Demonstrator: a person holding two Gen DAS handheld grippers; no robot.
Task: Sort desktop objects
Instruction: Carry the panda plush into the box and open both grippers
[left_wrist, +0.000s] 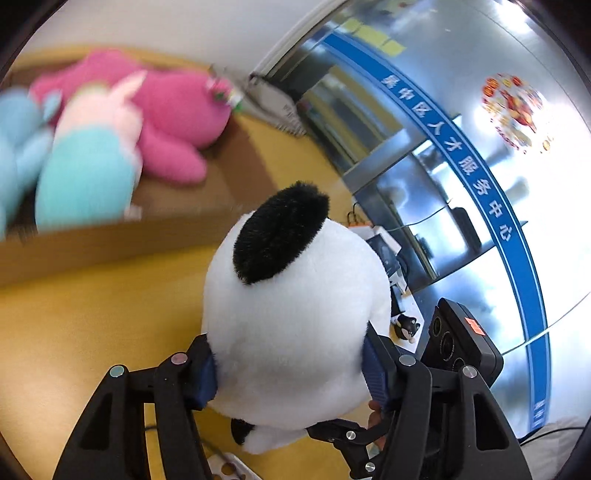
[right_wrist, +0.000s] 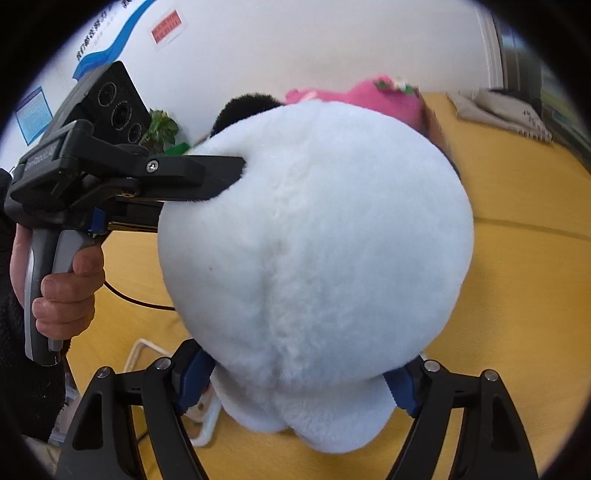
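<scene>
A white panda plush (left_wrist: 295, 314) with a black ear (left_wrist: 280, 232) hangs above the yellow table (left_wrist: 66, 332). My left gripper (left_wrist: 290, 373) is shut on its lower body, with blue pads (left_wrist: 205, 376) pressed into both sides. In the right wrist view the plush (right_wrist: 317, 258) fills the middle, and my right gripper (right_wrist: 299, 384) is shut on its base. The left gripper's black finger (right_wrist: 207, 177) digs into the plush's upper left side. A cardboard box (left_wrist: 110, 243) at the upper left holds a pink plush (left_wrist: 177, 114), a teal-and-pink plush (left_wrist: 88, 173) and a blue plush (left_wrist: 18, 140).
A person's hand (right_wrist: 66, 291) holds the left gripper's handle. A white power strip (right_wrist: 207, 417) and a black cable (right_wrist: 136, 301) lie on the table under the plush. Folded grey cloth (right_wrist: 498, 110) sits at the far edge. A glass wall (left_wrist: 480, 184) runs along the right.
</scene>
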